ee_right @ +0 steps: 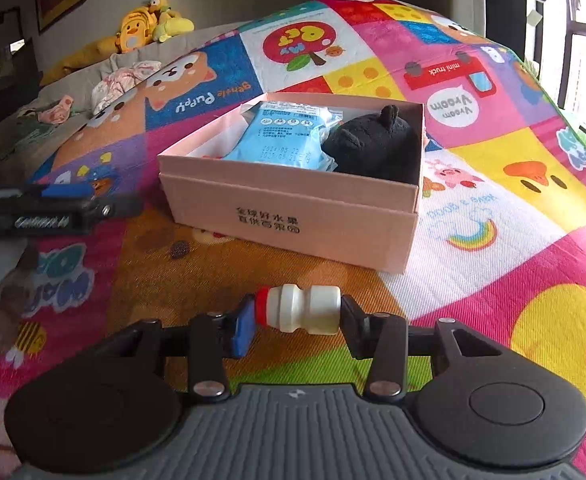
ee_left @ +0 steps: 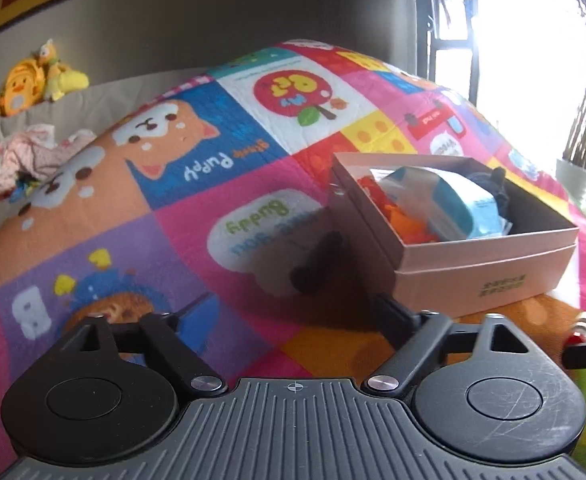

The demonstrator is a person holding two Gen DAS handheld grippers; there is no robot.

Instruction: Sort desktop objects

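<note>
Your right gripper (ee_right: pixel 299 312) is clamped on a small white bottle (ee_right: pixel 305 309) with a red cap, held sideways: the cap end presses against the blue pad of the left-hand finger, the base against the black right-hand finger. The bottle hangs above the colourful patchwork play mat (ee_right: pixel 513 208), near the front of the pink cardboard box (ee_right: pixel 293 216) and apart from it. The box sits on the mat with its top open and printed characters on its front wall. Inside it you have a light-blue packet (ee_right: pixel 281 138) lying toward the left and a black plush toy (ee_right: pixel 377 148) at the right, touching the packet; something red and orange (ee_left: pixel 389 208) shows at the box's near-left side in the left wrist view. Your left gripper (ee_left: pixel 289 320) is spread wide with nothing between its fingers, low over the mat, just left of the box's corner; its right finger (ee_left: pixel 397 320) is close to the box wall, contact unclear. In the right wrist view that gripper shows at the left edge (ee_right: pixel 53 208). Beyond the mat, a yellow plush duck (ee_right: pixel 137 28) and crumpled cloth (ee_right: pixel 121 80) lie on a grey sofa.
</note>
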